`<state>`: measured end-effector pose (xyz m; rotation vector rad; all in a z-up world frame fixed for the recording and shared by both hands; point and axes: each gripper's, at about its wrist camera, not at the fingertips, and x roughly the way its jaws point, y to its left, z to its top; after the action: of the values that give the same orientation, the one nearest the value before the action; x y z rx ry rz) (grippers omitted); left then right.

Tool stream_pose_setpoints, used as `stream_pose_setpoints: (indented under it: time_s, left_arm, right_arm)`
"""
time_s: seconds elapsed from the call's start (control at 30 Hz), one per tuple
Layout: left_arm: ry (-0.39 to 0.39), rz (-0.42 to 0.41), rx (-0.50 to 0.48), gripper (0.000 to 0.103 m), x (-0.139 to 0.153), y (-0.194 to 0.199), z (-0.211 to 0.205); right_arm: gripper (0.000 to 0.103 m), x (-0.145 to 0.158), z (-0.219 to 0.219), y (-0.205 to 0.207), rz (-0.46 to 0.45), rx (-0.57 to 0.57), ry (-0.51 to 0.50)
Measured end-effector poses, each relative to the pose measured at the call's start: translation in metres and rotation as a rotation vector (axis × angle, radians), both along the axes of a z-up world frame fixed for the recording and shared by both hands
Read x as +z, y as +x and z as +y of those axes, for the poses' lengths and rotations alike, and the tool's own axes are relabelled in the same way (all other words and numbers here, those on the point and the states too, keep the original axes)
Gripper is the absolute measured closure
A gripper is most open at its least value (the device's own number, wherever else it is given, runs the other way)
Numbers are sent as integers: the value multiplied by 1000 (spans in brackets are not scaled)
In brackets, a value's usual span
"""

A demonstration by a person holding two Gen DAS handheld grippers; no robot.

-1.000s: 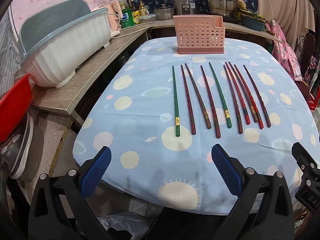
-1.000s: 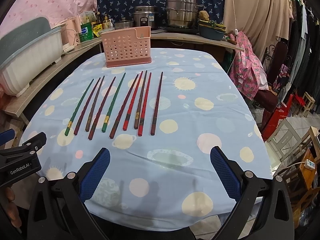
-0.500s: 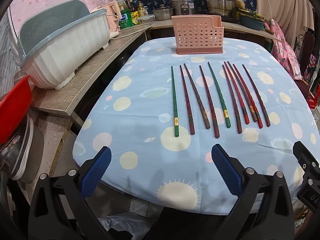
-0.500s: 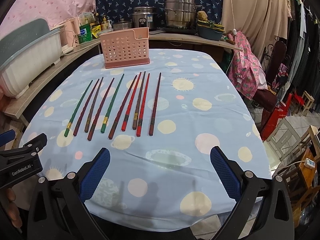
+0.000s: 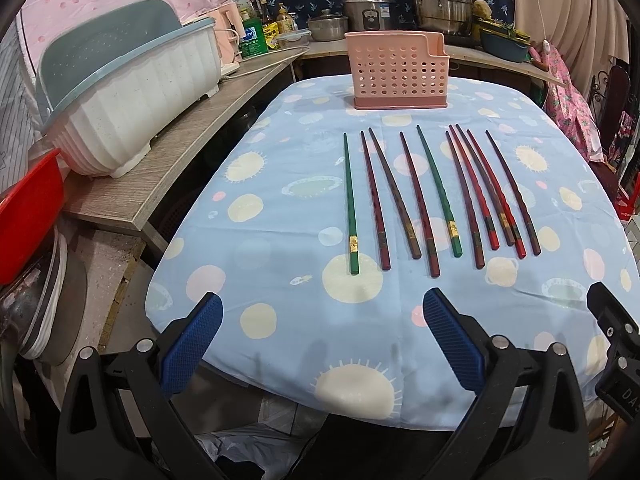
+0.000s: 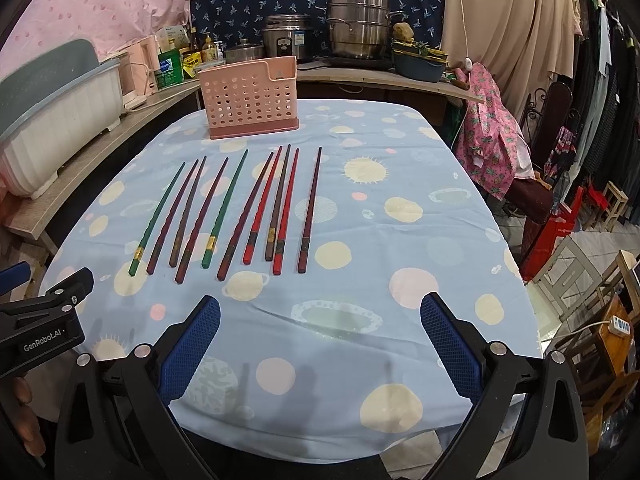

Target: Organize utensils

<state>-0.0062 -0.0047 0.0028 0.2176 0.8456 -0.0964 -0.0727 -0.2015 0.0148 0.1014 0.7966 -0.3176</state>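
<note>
Both claws were just hanging over the near edge of the table (image 5: 280, 208), nothing in either one; the left gripper (image 5: 320, 344) had its blue pads (image 5: 191, 344) spread wide apart, and the right gripper (image 6: 318, 344) was spread the same way, pads (image 6: 450, 344) well clear of each other. The chopsticks (image 5: 424, 200) were laid out in a loose row on the blue spotted tablecloth (image 5: 280, 320), ten of them, thick ends toward the grippers and tips pointing at the far side; two were green (image 5: 351, 208) and the rest were red or dark brownish, and a few on the right side lay bunched close, possibly touching. The pink perforated utensil holder (image 5: 398, 72) stood upright past the chopstick tips, apart from them, looking empty from here. Off to the left a white dish rack with a blue rim (image 5: 132, 96) sat on a wooden counter (image 5: 176, 160); steel pots (image 6: 358, 26) stood on the back counter.
</note>
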Motion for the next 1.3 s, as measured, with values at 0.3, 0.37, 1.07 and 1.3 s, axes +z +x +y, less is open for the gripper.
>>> stream_pose_setpoints:
  time_s: [0.3,0.37,1.07,1.3]
  left_arm:
    - [-8,-1,5,7,-1,-1,3]
    - [-9,0,6,7,-1,-1,3]
    - [-16,10,12,7,-4,2,2]
    - [-51,21,24,7,-10,9,9]
  right_arm:
    - [7,0,1,1,1,4,-4]
    - [7,-1,1,1,2,3,-6]
    - [7,-5,-2,0,16,4,-3]
    - [7,-8,-4,3,24,-4,8]
